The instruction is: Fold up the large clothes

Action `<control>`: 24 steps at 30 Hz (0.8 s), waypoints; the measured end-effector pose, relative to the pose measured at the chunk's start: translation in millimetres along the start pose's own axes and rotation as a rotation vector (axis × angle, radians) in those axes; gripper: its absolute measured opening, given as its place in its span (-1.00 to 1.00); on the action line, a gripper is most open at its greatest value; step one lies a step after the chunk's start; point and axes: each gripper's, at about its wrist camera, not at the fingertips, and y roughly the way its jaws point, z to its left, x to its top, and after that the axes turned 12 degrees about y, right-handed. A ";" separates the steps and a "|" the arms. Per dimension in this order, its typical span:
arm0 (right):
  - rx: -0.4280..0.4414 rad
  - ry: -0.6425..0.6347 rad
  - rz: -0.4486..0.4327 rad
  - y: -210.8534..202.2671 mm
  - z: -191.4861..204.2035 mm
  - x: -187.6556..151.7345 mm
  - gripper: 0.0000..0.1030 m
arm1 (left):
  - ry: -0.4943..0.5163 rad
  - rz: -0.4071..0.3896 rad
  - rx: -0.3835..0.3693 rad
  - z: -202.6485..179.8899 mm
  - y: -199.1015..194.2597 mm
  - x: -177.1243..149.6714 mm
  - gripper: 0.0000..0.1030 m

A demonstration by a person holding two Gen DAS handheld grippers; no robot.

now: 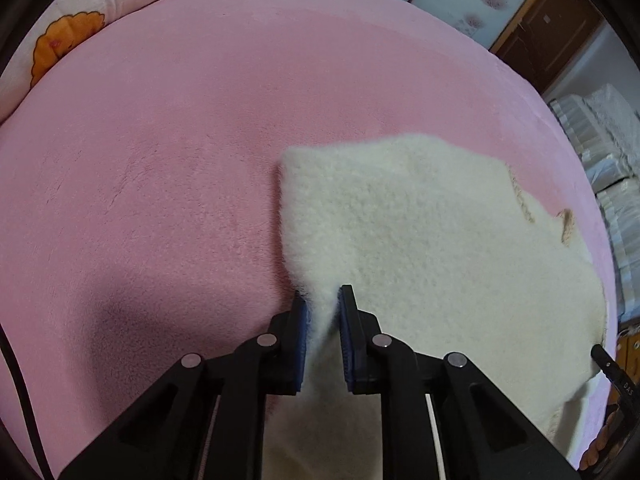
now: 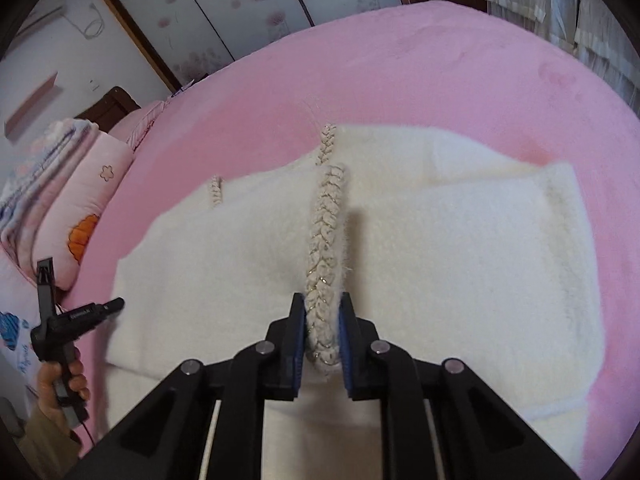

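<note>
Pink plush surface: a fuzzy pink bed cover [image 1: 160, 184] fills both views and carries everything.
Garment: a cream-white fluffy knit sweater [image 2: 460, 248] with braided beige trim [image 2: 326, 240] lies spread on the bed, partly folded over itself.
Left hand-held gripper [image 1: 322, 304]: its blue-padded fingers are clamped on a fluffy edge of the sweater near its left side.
Right hand-held gripper [image 2: 322, 314]: closed on the braided trim, which runs away from the jaws up the garment.
Room: sliding doors with a pale floral print [image 2: 224, 12] stand beyond the bed; a brown wooden door [image 1: 548, 28] is beside them.
Left view only: stacked white bedding [image 1: 604, 152] past the bed's right edge.
Right view only: a folded pink floral quilt [image 2: 80, 200] at the left, and the person's hand [image 2: 60, 384] gripping the other tool's handle.
</note>
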 end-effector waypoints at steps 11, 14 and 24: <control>-0.123 -0.003 -0.027 6.2 -12.9 0.8 -0.09 | 0.099 -0.098 0.099 -21.7 -46.9 18.4 -0.13; -0.121 -0.037 -0.095 3.7 6.5 7.4 -0.09 | 0.072 -0.136 0.028 -38.3 -49.9 26.1 -0.13; 0.020 -0.204 -0.076 53.2 129.6 0.0 -0.10 | 0.145 -0.042 -0.026 -124.2 12.2 29.6 -0.13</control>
